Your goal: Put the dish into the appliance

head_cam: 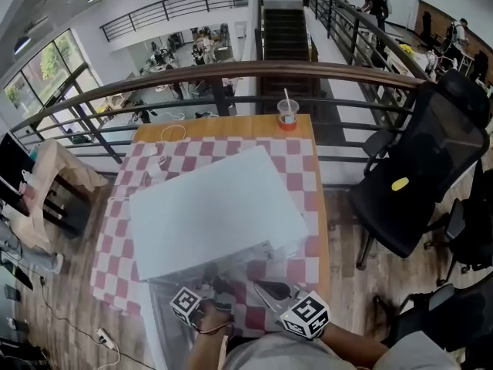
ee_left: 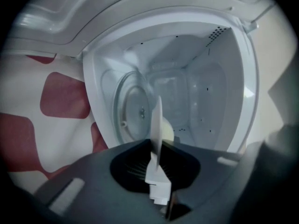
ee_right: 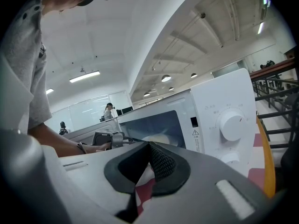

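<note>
your left claw (ee_left: 155, 146) is clenched on the dish (ee_left: 157, 122), a thin white plate seen edge-on, standing upright between the pads and pointing into the microwave (ee_left: 187, 92). the door is open. the pale cavity fills most of the left gripper view, and the glass turntable (ee_left: 133, 111) lies on its floor behind the dish. the dish is at the mouth of the opening. i cannot tell whether its far rim has crossed the threshold, and it touches nothing but your claw.

in the head view the microwave (head_cam: 208, 206) sits in the middle of the counter (head_cam: 223, 133) on a red-and-white checked cloth (head_cam: 302, 160), with both your claws low at its near side: left claw (head_cam: 218, 288), right claw (head_cam: 263, 286).

your right claw (ee_right: 149, 146) is clenched too, its tips meeting with nothing between them. it hangs just beside the front of the microwave, facing the control panel with its white knob (ee_right: 232, 123).

a plastic cup with a straw (head_cam: 287, 112) stands at the far edge of the counter, well apart from the microwave. a black office chair (head_cam: 431, 168) sits off to the right of the counter.
</note>
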